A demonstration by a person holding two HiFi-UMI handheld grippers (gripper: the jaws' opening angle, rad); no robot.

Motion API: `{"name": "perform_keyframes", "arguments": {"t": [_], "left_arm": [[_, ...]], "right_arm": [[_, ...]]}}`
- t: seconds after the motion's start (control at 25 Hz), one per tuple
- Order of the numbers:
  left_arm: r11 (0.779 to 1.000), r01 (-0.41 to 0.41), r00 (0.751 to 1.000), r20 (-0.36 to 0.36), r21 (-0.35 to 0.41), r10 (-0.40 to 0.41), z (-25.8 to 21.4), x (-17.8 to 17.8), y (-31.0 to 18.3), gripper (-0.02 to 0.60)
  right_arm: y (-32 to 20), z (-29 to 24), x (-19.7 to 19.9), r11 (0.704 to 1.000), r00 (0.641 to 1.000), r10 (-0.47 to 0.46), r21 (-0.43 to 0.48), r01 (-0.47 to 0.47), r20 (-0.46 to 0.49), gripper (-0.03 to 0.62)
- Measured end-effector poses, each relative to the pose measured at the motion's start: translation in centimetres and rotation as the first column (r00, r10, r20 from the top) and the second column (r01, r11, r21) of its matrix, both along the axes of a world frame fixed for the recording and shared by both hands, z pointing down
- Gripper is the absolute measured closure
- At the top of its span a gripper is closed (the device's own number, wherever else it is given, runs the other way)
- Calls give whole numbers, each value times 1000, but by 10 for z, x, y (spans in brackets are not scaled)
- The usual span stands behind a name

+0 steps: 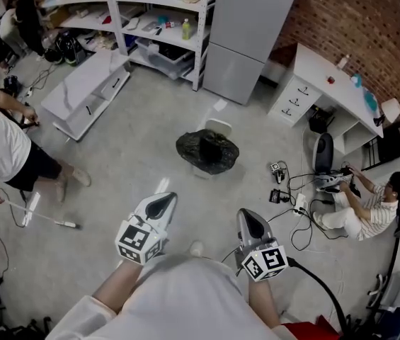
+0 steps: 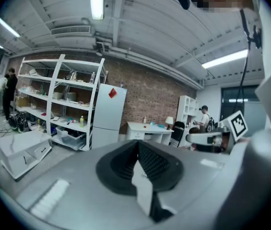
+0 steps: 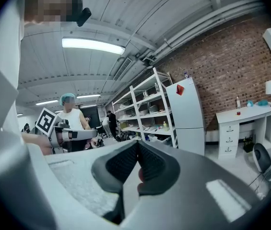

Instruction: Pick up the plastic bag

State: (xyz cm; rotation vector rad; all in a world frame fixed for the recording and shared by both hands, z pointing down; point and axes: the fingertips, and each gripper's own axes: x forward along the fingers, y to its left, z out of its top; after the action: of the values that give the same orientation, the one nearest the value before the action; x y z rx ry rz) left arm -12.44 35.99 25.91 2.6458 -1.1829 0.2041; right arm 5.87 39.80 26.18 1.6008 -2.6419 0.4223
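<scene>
We note black plastic bag slumped on the floor ahead, left gripper fingers pressed together, empty, right gripper likewise, both well short of it

A workshop-like lab is indicated by a red brick wall, white metal shelving racks stacked with supplies, a bare grey concrete floor strewn with black cables, and fluorescent ceiling tubes.
</scene>
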Motion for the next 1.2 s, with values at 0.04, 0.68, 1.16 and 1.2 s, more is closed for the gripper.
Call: {"name": "perform_keyframes", "arguments": {"t": [0.04,0.68,1.16,1.2], "left_arm": [[1000,5,1000,1,0,-5,1,4,-1,575],[997,63,998,31,-33,-62,22,38,-39,575],[1000,-4,997,83,-12,5,37,12,-177,575],[1000,-14,995,101,-2,15,38,7,-191,575]], "right_arm": [[-1,0,4,1000,1000,-7,-1,7,-3,597],[-43,20,55,998,996,-68,3,68,-65,595],[-165,35,39,999,999,21,-29,-22,-47,595],[-179,33,35,999,998,31,-28,-32,-45,595]]}}
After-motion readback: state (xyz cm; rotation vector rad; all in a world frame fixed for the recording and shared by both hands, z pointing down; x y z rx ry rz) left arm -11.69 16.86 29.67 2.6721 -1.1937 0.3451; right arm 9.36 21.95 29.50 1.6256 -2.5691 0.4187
